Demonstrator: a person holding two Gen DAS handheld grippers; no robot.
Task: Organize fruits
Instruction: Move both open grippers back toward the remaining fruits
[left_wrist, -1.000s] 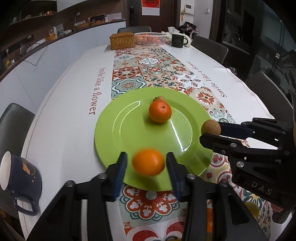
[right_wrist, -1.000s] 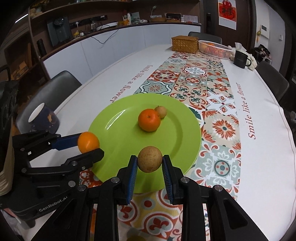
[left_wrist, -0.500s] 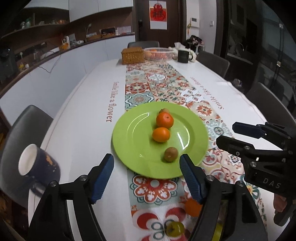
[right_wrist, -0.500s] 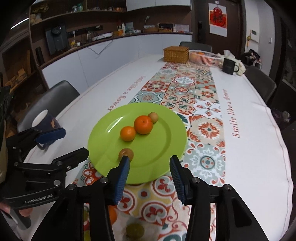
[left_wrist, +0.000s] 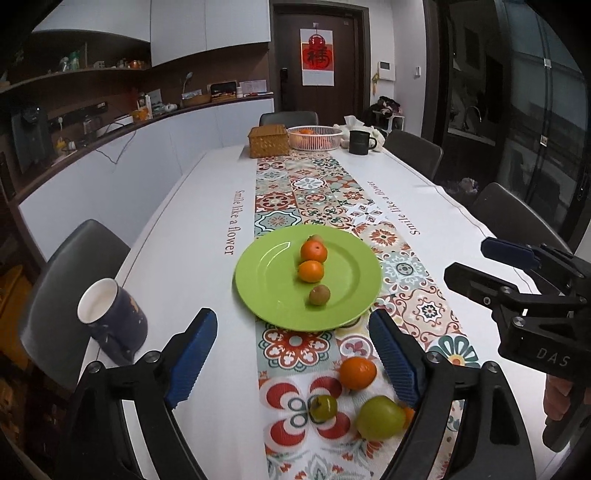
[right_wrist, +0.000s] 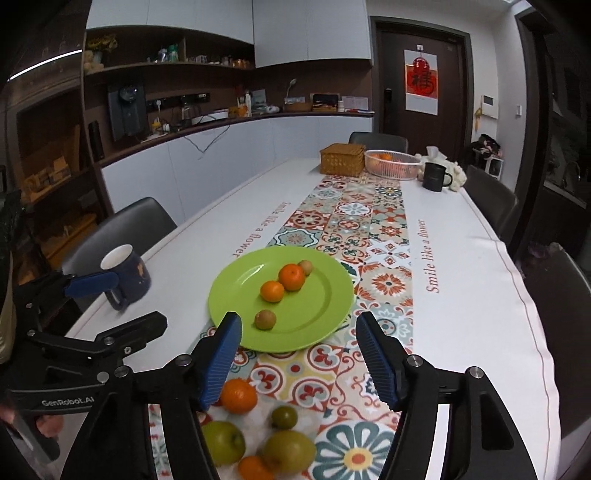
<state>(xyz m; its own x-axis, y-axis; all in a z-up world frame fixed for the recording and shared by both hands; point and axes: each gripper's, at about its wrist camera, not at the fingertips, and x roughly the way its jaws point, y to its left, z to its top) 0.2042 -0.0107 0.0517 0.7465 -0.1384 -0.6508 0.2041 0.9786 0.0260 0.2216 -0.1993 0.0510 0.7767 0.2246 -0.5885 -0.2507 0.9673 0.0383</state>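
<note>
A green plate (left_wrist: 266, 280) (right_wrist: 328, 291) on the patterned runner holds a large orange (left_wrist: 313, 251) (right_wrist: 291, 277), a small orange (left_wrist: 311, 271) (right_wrist: 272, 291), a brown kiwi-like fruit (left_wrist: 319, 295) (right_wrist: 265, 319) and a small brown fruit (right_wrist: 306, 267) behind. My left gripper (left_wrist: 291, 354) hangs above the table's near end, its jaws opening with nothing between them. My right gripper (right_wrist: 299, 354) is likewise opening and holds nothing. Below them lie loose fruits: an orange (left_wrist: 357, 373) (right_wrist: 239, 396), a small green fruit (left_wrist: 323, 407) (right_wrist: 284, 417) and green apples (left_wrist: 380, 417) (right_wrist: 223, 442).
A dark blue mug (left_wrist: 112, 325) (right_wrist: 127, 273) stands left of the plate near the table edge. At the far end are a wicker box (left_wrist: 269, 141), a white basket with oranges (left_wrist: 314, 137) and a black mug (left_wrist: 360, 142). Chairs line both sides.
Both grippers let go of their fruit onto the plate, the left the small orange, the right the brown fruit. Both then opened wide and drew back and up from the plate.
</note>
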